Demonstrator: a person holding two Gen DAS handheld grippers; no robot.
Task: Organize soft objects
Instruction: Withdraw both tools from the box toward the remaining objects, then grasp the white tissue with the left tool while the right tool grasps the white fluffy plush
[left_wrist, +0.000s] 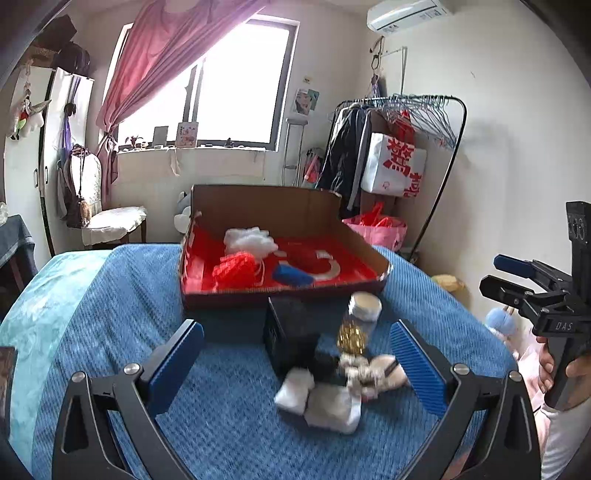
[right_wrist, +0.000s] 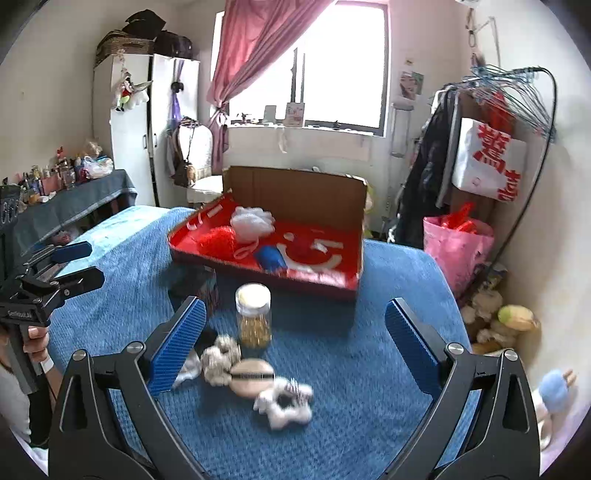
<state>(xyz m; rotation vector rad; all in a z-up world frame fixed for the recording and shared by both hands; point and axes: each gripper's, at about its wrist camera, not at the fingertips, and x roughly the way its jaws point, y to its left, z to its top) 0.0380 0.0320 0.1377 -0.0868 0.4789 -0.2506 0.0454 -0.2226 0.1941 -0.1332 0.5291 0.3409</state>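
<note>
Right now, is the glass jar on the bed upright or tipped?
Upright. The jar stands on its base on the blue blanket, white lid on top, gold contents settled in the lower half.

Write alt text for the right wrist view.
The open right gripper hovers above a blue bedspread strewn with scrunchies, a round puff and a jar. Behind them, a red-lined cardboard box holds mesh sponges.
</note>
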